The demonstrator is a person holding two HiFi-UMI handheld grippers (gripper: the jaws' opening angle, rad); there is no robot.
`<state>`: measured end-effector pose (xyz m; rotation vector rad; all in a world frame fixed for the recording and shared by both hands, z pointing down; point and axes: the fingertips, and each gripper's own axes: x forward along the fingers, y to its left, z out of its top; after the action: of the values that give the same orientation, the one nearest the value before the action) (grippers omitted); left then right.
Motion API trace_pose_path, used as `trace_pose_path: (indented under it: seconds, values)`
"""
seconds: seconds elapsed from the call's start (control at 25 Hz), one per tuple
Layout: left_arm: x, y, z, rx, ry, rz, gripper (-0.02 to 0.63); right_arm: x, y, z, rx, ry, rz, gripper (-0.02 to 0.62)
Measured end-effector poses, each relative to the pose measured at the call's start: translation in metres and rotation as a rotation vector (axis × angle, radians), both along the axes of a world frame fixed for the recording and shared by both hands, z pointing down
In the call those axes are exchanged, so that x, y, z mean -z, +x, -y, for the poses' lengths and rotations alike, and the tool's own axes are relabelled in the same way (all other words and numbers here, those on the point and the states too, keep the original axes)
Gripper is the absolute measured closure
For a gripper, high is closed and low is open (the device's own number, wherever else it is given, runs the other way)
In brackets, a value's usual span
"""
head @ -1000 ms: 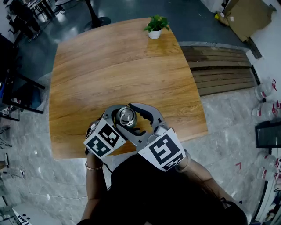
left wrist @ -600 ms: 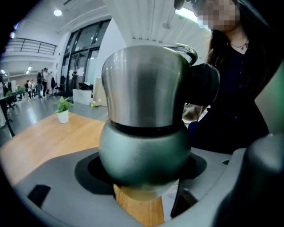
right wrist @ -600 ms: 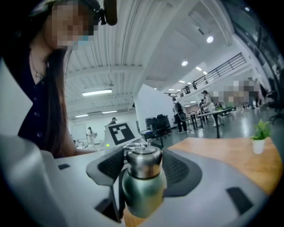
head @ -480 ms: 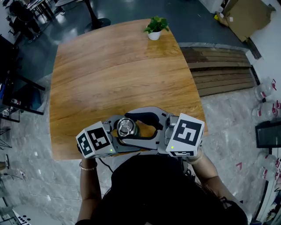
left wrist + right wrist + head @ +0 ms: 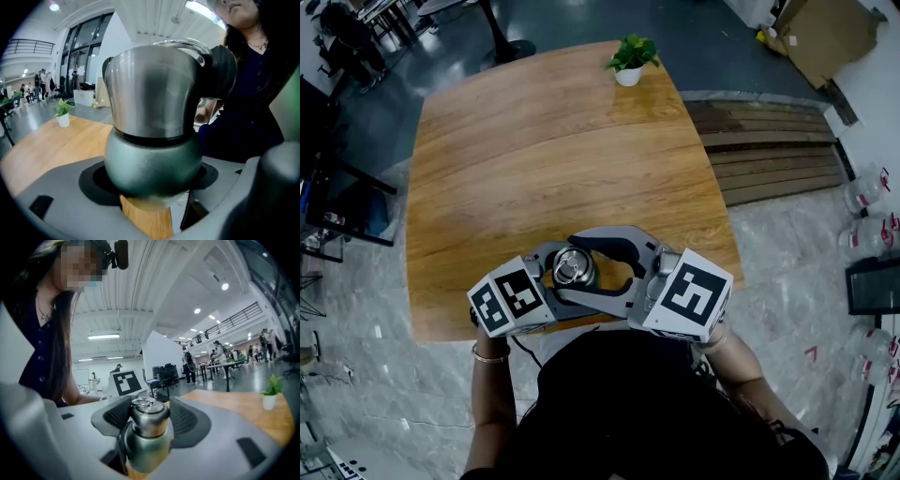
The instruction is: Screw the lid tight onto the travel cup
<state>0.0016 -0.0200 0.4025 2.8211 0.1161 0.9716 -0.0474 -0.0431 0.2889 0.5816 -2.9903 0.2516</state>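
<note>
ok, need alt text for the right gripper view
The right gripper has its jaws clamped from both sides on the steel lid of a green travel cup, seen close up. The cup stands on a wooden table with a small potted plant at far right. A person in dark clothing fills the left.

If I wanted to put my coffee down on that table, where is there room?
Nearly the whole table is bare, from the potted plant at its far right corner down to the travel cup. Only the near edge is crowded: there the left gripper holds the cup and the right gripper its lid.
</note>
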Motion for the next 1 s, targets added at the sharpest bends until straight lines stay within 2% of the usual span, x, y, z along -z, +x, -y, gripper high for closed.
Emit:
trace_pose_path:
  seconds: [0.2, 0.32, 0.4, 0.56, 0.68, 0.76, 0.84, 0.92, 1.0]
  values:
    - [-0.002, 0.001, 0.013, 0.105, 0.005, -0.018, 0.206, -0.001, -0.002, 0.012, -0.134, 0.035, -0.021, 0.336]
    - [-0.007, -0.001, 0.026, 0.18, 0.069, 0.014, 0.206, -0.006, -0.002, 0.017, -0.221, 0.062, -0.061, 0.336]
    - [-0.01, -0.001, 0.035, 0.259, 0.101, 0.029, 0.206, -0.008, 0.0, 0.02, -0.275, 0.08, -0.078, 0.336]
    - [-0.011, 0.005, 0.045, 0.438, 0.072, -0.001, 0.206, -0.01, 0.005, 0.026, -0.353, 0.093, -0.092, 0.336]
    - [-0.016, 0.006, 0.052, 0.509, 0.086, 0.021, 0.206, -0.015, 0.009, 0.031, -0.371, 0.07, -0.087, 0.336]
    - [-0.017, 0.006, 0.052, 0.507, 0.092, 0.032, 0.206, -0.016, 0.01, 0.031, -0.349, 0.065, -0.088, 0.336]
    - [-0.014, 0.006, 0.047, 0.461, 0.07, 0.002, 0.206, -0.012, 0.006, 0.027, -0.299, 0.072, -0.07, 0.336]
    - [-0.007, 0.008, 0.037, 0.379, 0.039, -0.046, 0.206, -0.006, 0.004, 0.021, -0.208, 0.049, -0.031, 0.336]
    - [-0.002, 0.009, 0.025, 0.273, 0.045, -0.068, 0.206, -0.004, 0.005, 0.01, -0.088, 0.016, -0.023, 0.336]
